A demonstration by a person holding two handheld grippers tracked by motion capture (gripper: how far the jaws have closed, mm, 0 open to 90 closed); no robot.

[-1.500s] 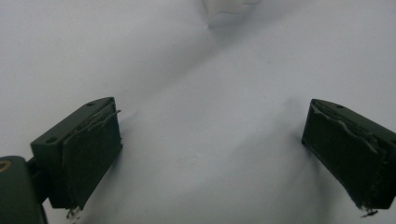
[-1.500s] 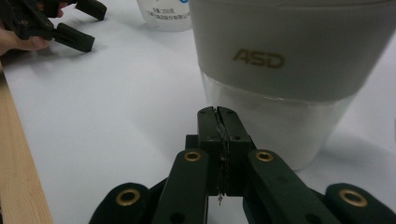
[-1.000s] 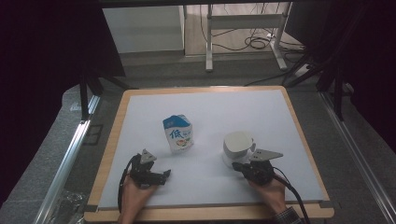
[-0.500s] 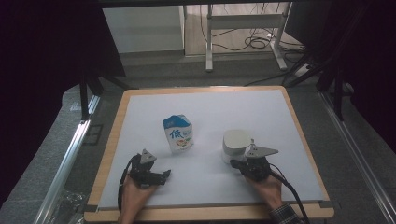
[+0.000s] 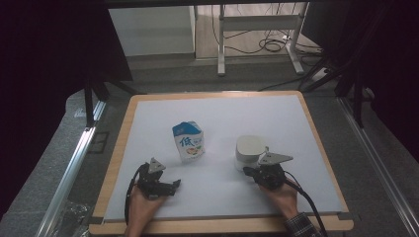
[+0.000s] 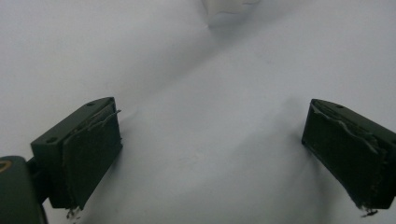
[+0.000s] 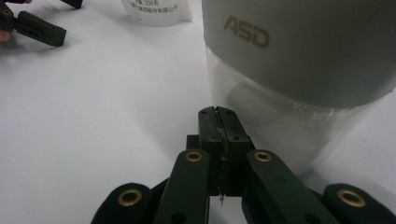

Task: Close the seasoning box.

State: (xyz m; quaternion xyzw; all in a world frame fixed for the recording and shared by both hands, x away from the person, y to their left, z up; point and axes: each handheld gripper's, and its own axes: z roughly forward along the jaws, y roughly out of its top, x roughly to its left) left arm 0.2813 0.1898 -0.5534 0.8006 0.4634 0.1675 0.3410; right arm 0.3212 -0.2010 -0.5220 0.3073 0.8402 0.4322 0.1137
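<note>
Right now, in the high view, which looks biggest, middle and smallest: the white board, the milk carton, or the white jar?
1. White board, by far the largest.
2. Milk carton.
3. White jar, slightly smaller, though the right gripper hides its lower edge, so these two are close.

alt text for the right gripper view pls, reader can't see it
The right gripper's two black jaws are pressed shut on nothing, their tips close to a clear container with a wide grey lid marked ASD on the white table surface. At top left are the other gripper's black jaw and the base of a white printed carton.
</note>
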